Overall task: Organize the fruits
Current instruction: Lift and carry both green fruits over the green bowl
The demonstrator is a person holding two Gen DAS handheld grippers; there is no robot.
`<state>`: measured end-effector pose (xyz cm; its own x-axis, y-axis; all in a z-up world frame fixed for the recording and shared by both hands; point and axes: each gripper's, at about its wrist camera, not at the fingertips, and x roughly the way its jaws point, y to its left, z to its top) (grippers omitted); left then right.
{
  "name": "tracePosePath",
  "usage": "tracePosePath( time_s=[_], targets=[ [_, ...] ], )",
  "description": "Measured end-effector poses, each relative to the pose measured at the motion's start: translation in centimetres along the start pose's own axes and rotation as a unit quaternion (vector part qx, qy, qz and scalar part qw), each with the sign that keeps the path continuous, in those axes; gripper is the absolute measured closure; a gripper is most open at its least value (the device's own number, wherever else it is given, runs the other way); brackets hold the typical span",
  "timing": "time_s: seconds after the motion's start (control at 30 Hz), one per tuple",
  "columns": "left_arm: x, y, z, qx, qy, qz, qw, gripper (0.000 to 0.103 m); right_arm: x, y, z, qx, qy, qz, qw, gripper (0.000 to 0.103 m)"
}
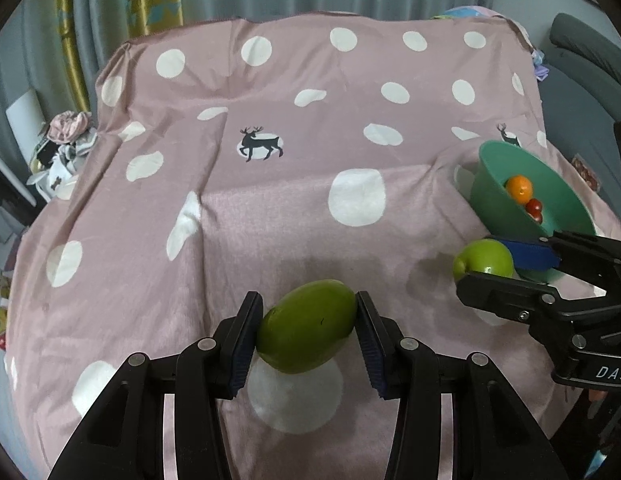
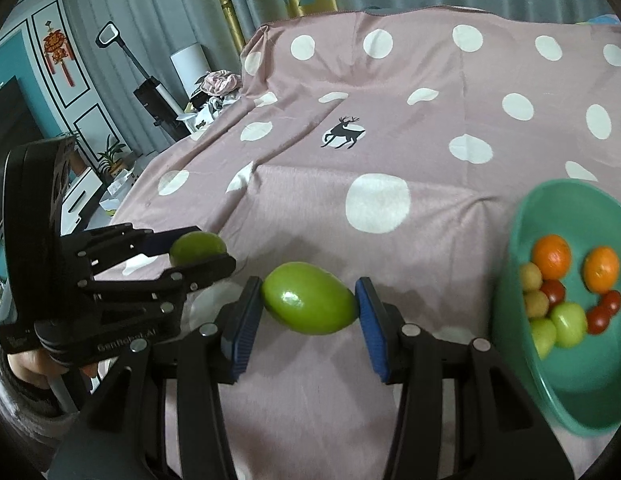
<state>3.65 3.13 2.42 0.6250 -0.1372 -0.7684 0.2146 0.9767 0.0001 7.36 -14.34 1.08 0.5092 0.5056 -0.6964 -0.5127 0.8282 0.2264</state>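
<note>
Two green fruits are held, one in each gripper, above a pink cloth (image 1: 294, 220) dotted with white spots. In the left wrist view, the left gripper (image 1: 308, 320) is clamped on a green fruit (image 1: 306, 326) low in the centre of the frame, both pads pressed against its sides. At the right edge of that view, the right gripper (image 1: 492, 264) is seen closed around a second green fruit (image 1: 484, 260), just in front of a tilted green bowl (image 1: 494, 176). In the right wrist view, that second fruit (image 2: 310, 298) is gripped between the blue pads at lower centre, and the left gripper (image 2: 202, 250) with its fruit (image 2: 196, 246) is seen at middle left. The bowl (image 2: 550, 208) lies at the right edge of this view, beside the right gripper; two oranges (image 2: 552, 254), small red tomatoes (image 2: 554, 292) and several pale green fruits (image 2: 568, 322) are held in it.
</note>
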Motion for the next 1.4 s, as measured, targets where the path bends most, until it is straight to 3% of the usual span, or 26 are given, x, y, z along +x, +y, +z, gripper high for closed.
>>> tracePosePath(
  time_s=[0.73, 1.4],
  targets=[
    [-3.8, -3.6, -1.4, 0.001, -0.023, 0.004, 0.9997, 0.055, -5.4, -0.1, -2.8, -0.002, -0.035, 0.001, 0.999, 0.055],
    [-4.4, -6.4, -0.1, 0.015, -0.035, -0.006, 0.9993, 0.055, -8.5, -2.4, -3.5, 0.022, -0.068, -0.015, 0.997, 0.055]
  ],
)
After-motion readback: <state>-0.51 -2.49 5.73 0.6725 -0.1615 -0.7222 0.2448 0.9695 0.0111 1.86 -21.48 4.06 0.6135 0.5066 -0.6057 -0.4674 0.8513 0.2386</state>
